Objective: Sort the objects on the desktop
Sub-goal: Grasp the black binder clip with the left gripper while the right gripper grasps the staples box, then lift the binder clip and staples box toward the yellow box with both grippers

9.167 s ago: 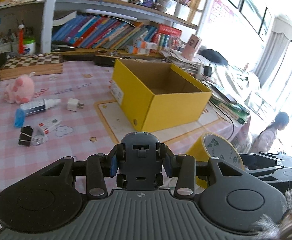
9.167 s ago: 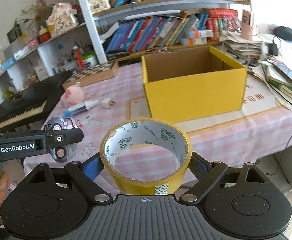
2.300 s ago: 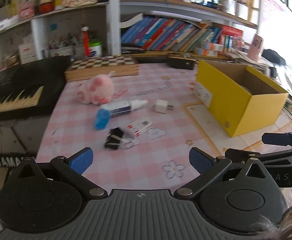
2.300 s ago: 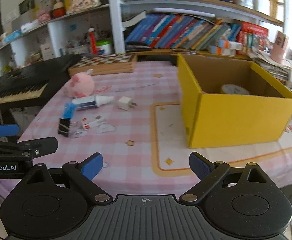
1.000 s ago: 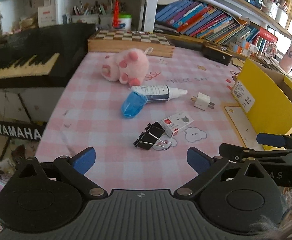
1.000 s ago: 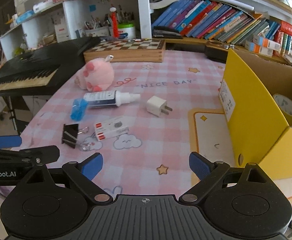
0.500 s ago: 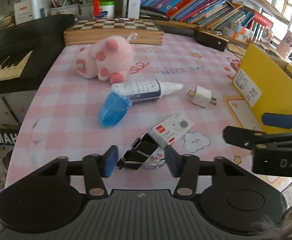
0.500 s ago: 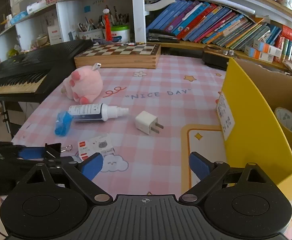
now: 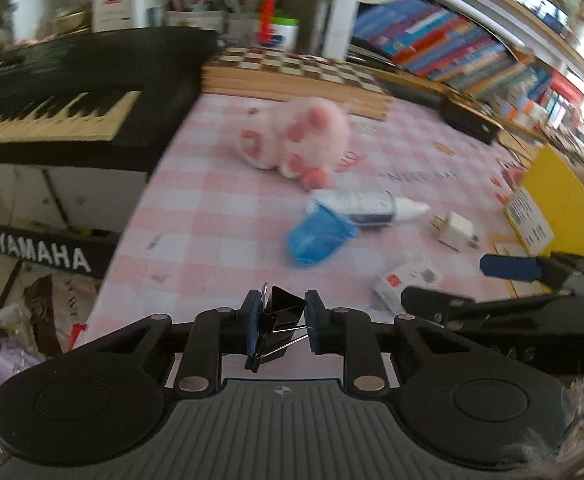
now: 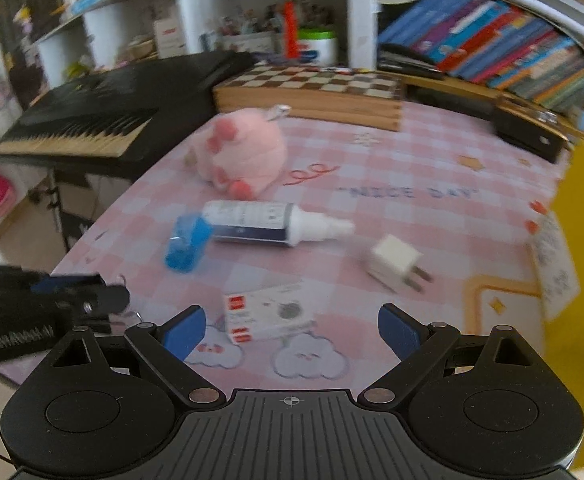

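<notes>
My left gripper [image 9: 280,322] is shut on a black binder clip [image 9: 281,312] and holds it above the pink checked table [image 9: 211,220]. My right gripper [image 10: 289,330] is open and empty, low over a small white-and-red box [image 10: 269,316]. On the table lie a pink plush toy [image 10: 243,152], a white bottle [image 10: 267,224] with a blue cap [image 10: 187,246] and a white plug adapter [image 10: 396,262]. The yellow box [image 9: 564,200] stands at the right edge. The left gripper shows at the left of the right wrist view [image 10: 71,292].
A black keyboard [image 9: 51,88] stands left of the table. A wooden chessboard box [image 10: 312,88] and a black case [image 10: 528,134] lie at the table's back. Bookshelves [image 10: 492,48] rise behind. The table's left edge drops to the floor.
My left gripper has shut on the binder clip and lifted it off the table. My right gripper has moved closer to the small box and stays open.
</notes>
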A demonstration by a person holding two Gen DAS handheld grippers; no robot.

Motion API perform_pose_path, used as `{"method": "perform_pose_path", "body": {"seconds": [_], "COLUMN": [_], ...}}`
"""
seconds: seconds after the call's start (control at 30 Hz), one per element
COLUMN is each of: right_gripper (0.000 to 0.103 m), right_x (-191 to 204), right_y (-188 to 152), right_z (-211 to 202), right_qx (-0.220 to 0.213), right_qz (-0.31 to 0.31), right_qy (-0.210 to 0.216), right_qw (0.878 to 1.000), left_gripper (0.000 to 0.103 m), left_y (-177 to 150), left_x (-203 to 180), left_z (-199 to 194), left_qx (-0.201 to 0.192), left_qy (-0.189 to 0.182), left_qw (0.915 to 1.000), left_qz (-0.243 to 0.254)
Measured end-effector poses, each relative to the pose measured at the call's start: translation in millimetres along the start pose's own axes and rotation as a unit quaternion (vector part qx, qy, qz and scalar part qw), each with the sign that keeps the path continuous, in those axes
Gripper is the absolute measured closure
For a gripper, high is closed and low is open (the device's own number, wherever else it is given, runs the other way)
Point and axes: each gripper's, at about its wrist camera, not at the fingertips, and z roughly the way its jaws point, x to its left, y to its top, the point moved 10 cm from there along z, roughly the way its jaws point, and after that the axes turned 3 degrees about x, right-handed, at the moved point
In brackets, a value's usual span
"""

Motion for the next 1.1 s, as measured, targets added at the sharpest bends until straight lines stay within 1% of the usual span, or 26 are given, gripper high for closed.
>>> {"method": "perform_pose_path", "body": {"seconds": [0.1, 0.2, 0.3, 0.37, 0.43, 0.53, 0.67, 0.9, 1.1], "right_gripper": [0.011, 0.018, 0.031, 0.041, 0.048, 0.048, 0.048, 0.048, 0.048], "right_x": [9, 10, 11, 11, 13, 13, 9, -8, -25], "right_y": [3, 3, 0, -2, -2, -2, 3, 11, 7], "right_z": [12, 21, 25, 27, 25, 24, 14, -17, -42], "right_qx": [0.003, 0.012, 0.021, 0.025, 0.022, 0.021, 0.009, -0.020, -0.036], "right_qz": [-0.023, -0.026, -0.028, -0.032, -0.035, -0.036, -0.025, 0.016, 0.054], "right_qy": [0.000, 0.003, 0.004, 0.005, 0.006, 0.005, 0.004, -0.003, -0.017], "right_qw": [1.000, 1.000, 0.999, 0.999, 0.999, 0.999, 1.000, 1.000, 0.998], "left_gripper": [0.082, 0.082, 0.082, 0.082, 0.082, 0.082, 0.082, 0.082, 0.082], "left_y": [2, 5, 7, 9, 10, 12, 14, 20, 21], "left_x": [9, 13, 12, 11, 9, 7, 3, -15, -37], "left_z": [-2, -5, -6, -7, -8, -9, -11, -19, -28], "left_qx": [-0.001, -0.005, -0.009, -0.012, -0.014, -0.016, -0.021, -0.032, -0.041], "left_qy": [0.008, 0.010, 0.010, 0.010, 0.007, 0.003, -0.004, -0.029, -0.055], "left_qw": [0.9999, 0.9998, 0.9999, 0.9999, 0.9999, 0.9999, 0.9997, 0.9986, 0.9963], "left_qz": [-0.014, -0.014, -0.008, -0.003, 0.001, 0.005, 0.010, 0.029, 0.052]}}
